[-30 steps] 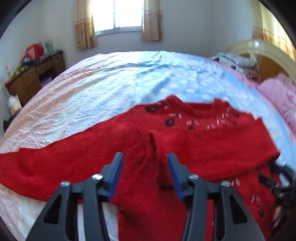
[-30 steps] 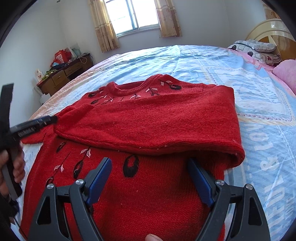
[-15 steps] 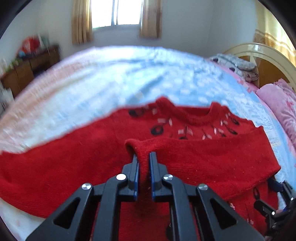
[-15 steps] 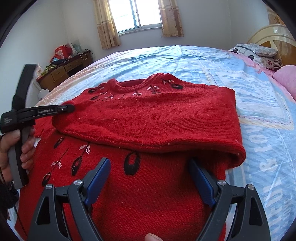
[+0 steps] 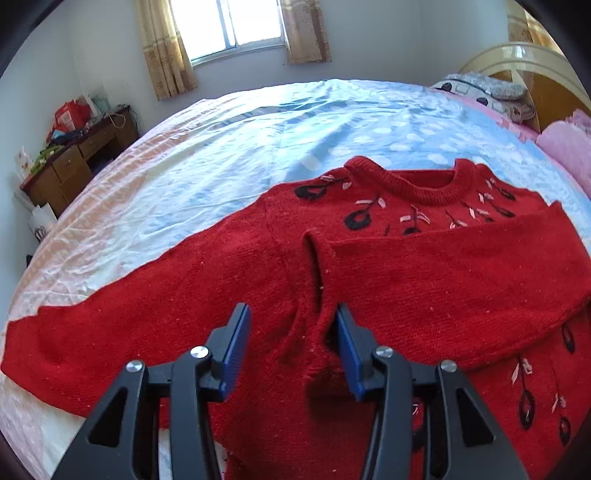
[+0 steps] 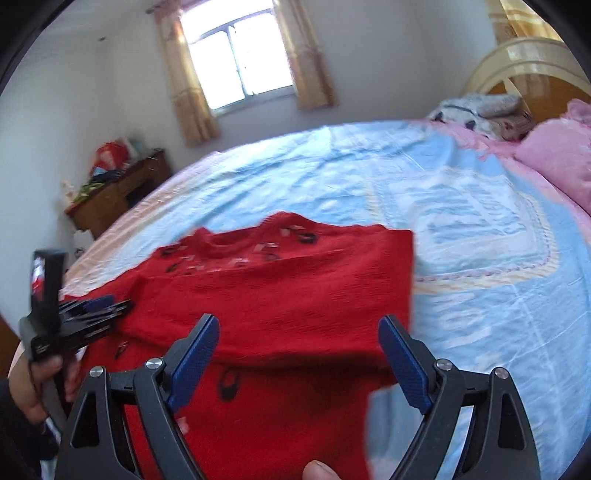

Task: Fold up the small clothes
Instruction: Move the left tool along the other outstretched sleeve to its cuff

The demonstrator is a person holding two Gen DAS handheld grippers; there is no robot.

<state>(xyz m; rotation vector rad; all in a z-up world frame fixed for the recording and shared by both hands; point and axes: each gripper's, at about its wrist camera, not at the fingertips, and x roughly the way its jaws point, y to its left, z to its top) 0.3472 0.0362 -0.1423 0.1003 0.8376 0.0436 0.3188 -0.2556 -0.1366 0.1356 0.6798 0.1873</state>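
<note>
- Across the left wrist view, a red sweater [image 5: 424, 280] lies flat on a bed [image 5: 229, 147] with a pale blue sheet, its round collar toward the window [image 5: 229, 26].
- One sleeve is folded across the chest, and its open cuff [image 5: 314, 266] ends just ahead of the left gripper [image 5: 291, 343].
- That gripper's jaws are opening; the cuff end lies between the blue pads [image 5: 234, 347], close against the right-hand pad but not pinched.
- The other sleeve stretches out flat toward the left edge of the frame.
- A wooden desk [image 5: 77, 158] with clutter stands by the far wall, and a pink pillow [image 5: 569, 147] sits at the right by the headboard.
- Seen from the right wrist, blurred, the right gripper [image 6: 299, 358] hovers over the sweater [image 6: 295, 302] body with its jaws spread wide and nothing between them.
- The folded sleeve runs across the garment ahead of it, and the sweater's right edge lies on the blue sheet.
- At the left, a hand [image 6: 33, 384] holds the other gripper [image 6: 96, 310], its tips resting at the sleeve end.
- A fingertip [image 6: 319, 470] shows at the bottom edge.
</note>
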